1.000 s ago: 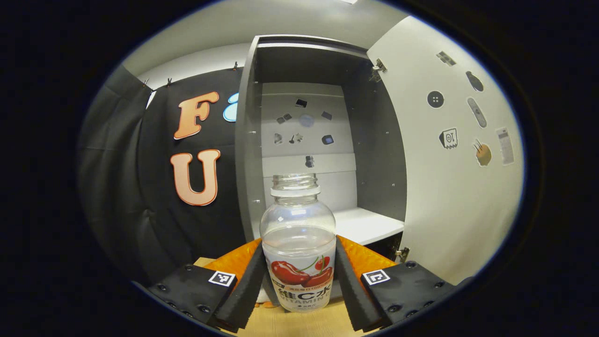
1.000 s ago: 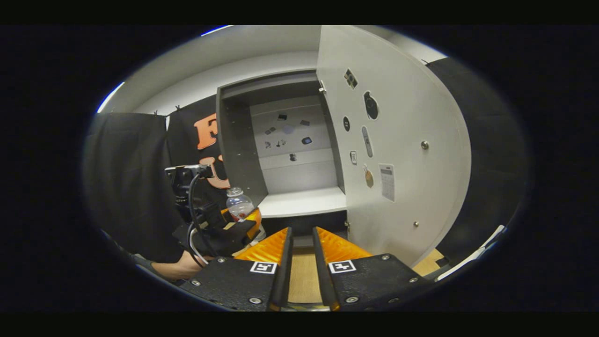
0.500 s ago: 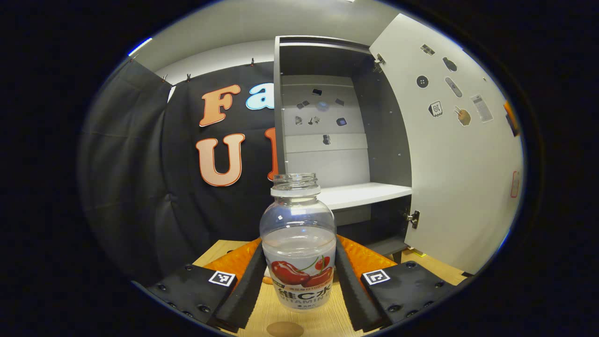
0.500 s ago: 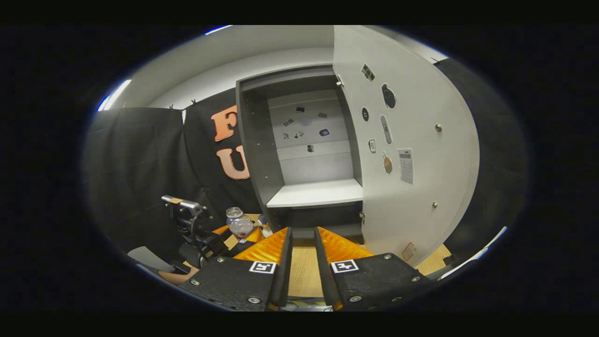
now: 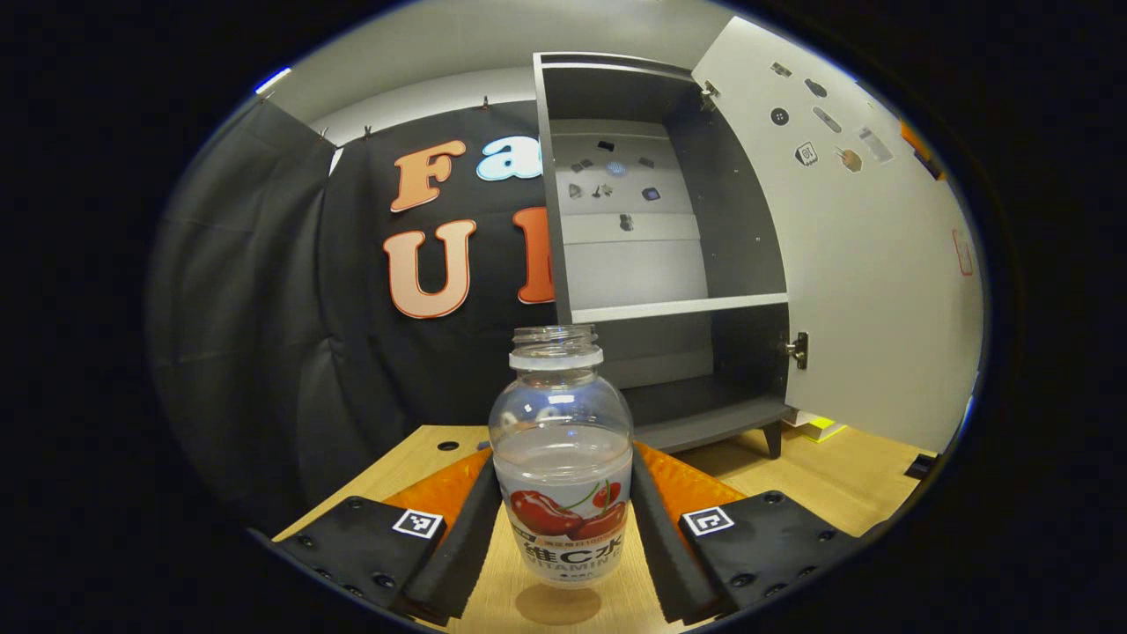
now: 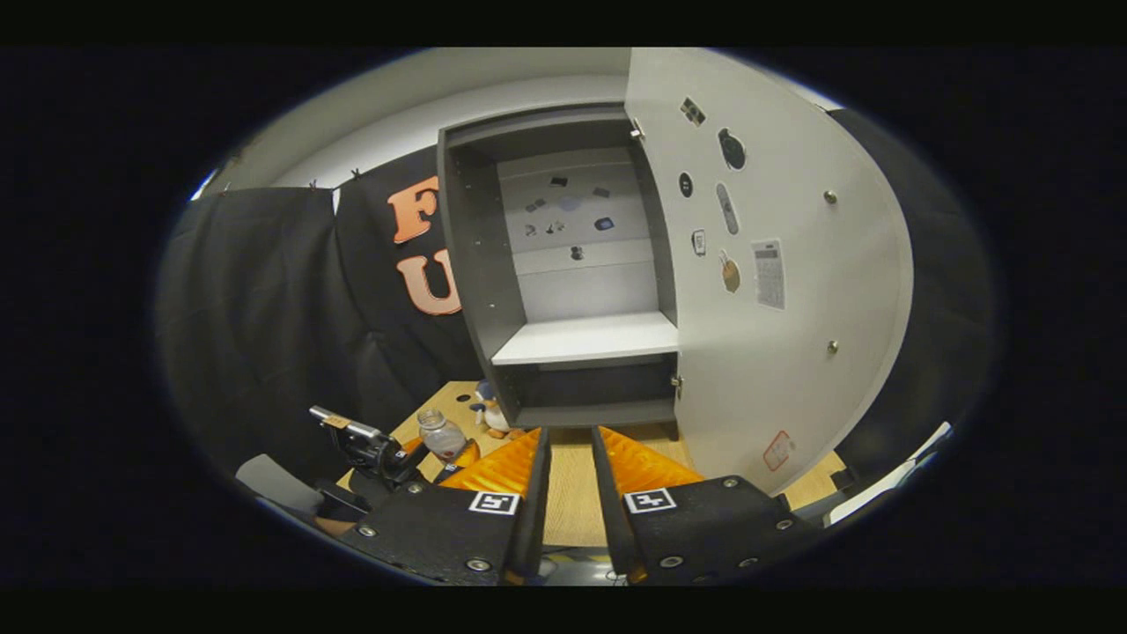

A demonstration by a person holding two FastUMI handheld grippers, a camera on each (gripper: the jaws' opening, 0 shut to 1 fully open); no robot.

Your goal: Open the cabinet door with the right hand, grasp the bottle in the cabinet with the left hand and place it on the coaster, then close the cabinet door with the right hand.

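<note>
A clear, capless bottle with a cherry label stands upright between the fingers of my left gripper, which is shut on it. Just beneath the bottle a round brown coaster lies on the wooden table; I cannot tell whether they touch. The grey cabinet stands open, its white door swung out to the right. In the right gripper view my right gripper hangs low before the cabinet, open by a narrow gap and holding nothing. Its door is to the right; the left gripper and bottle are at lower left.
A small toy figure sits on the table by the cabinet's left foot. There is a round hole in the tabletop at the left. Black cloth walls close off the left side. A sleeve and hand hold the left gripper.
My left gripper has come down and away from the cabinet with the bottle, and the coaster has come into view under it. The right gripper has barely shifted.
</note>
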